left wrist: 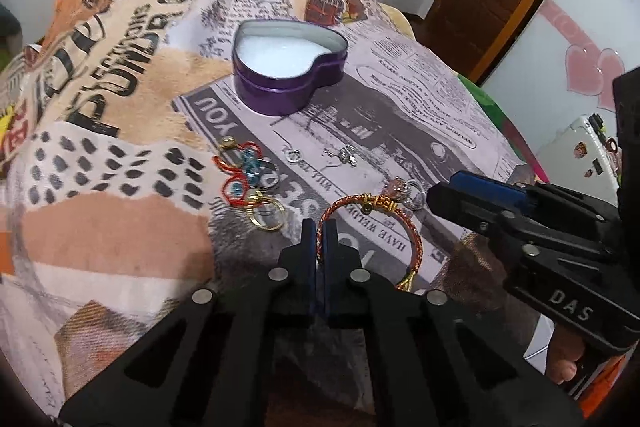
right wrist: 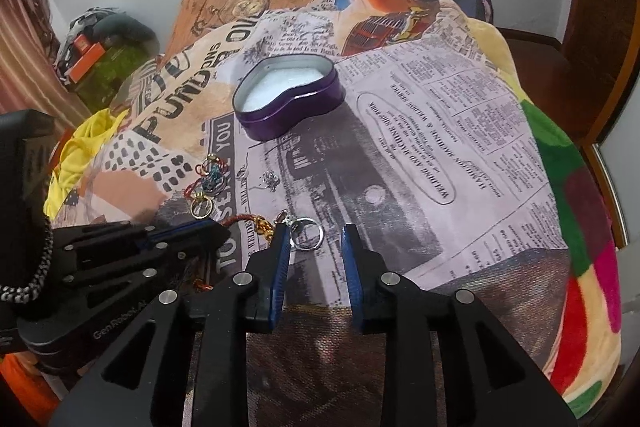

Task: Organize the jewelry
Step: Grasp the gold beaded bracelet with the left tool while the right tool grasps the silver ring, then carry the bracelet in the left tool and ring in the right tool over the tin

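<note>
Status: early stage, judged from the layout. The heart-shaped purple tin (left wrist: 289, 67) stands open on the far part of the blanket (left wrist: 120, 227); its white lining shows bare, and no jewelry is visible inside it. All pieces seen lie on the blanket, near of the tin.

Left to right, left wrist view:
- Red cord piece with blue beads and gold rings (left wrist: 250, 183): left, untouched.
- Small silver pieces (left wrist: 320, 155): between the cord piece and the tin, untouched. Type cannot be resolved; probably earrings.
- Red-and-gold braided bracelet (left wrist: 366, 217): near centre. The left gripper (left wrist: 319, 227) is clenched on its left arc, the cord pinched between the blue pads. Whether the bracelet is lifted or lies on the blanket cannot be told.
- Silver ring (right wrist: 306, 233): just right of the bracelet clasp. The right gripper (right wrist: 316, 239) stands released, jaws spread, the ring just inside its left finger.

Remaining: every piece to the tin.

Hidden or unclear: the near end of the bracelet is covered by the left gripper; a pinkish item beside the ring is blurred; no tin lid is in view.
</note>
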